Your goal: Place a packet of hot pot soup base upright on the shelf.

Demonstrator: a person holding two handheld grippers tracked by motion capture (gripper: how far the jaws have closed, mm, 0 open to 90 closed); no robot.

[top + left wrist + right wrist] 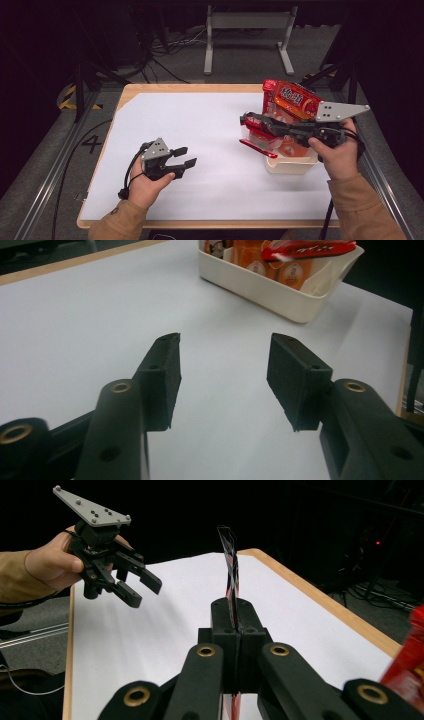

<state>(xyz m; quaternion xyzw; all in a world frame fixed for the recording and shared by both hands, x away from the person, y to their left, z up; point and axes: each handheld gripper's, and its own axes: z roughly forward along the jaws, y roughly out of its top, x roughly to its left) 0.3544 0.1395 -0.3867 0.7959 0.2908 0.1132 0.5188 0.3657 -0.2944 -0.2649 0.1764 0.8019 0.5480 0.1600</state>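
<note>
High view: the right gripper [248, 120] hangs over the white bin [290, 165] at the table's right side, its jaws pointing toward the left of the picture and pressed together on a thin red packet [257, 148]. The packet hangs below the jaws, its long edge slanting down toward the bin's near left rim. Behind the gripper, taller red snack bags [292, 100] stand up out of the bin. The left gripper [182, 156] sits well apart, over bare white table [200, 120], jaws parted with nothing between them. The right hand is plainly the nearer one; I judge the coming move to be its alone, carrying the packet clear of the bin.

Left gripper view: the two pads [165, 375] stand apart over empty table. The bin [270, 287] lies ahead and to the right of the jaws, and here its contents read clearly: orange sachets standing on edge, with a red packet [310, 249] above them.

Right gripper view: the jaws are clamped flat on the packet [230, 565], seen edge-on as a thin blade that runs straight up from between the pads and also pokes out beneath them. This gives the packet's long axis across the jaws, which the high view blurs. The left gripper [142, 590] shows ahead and to the left, open. A red bag [407, 665] blurs at lower right.
</note>
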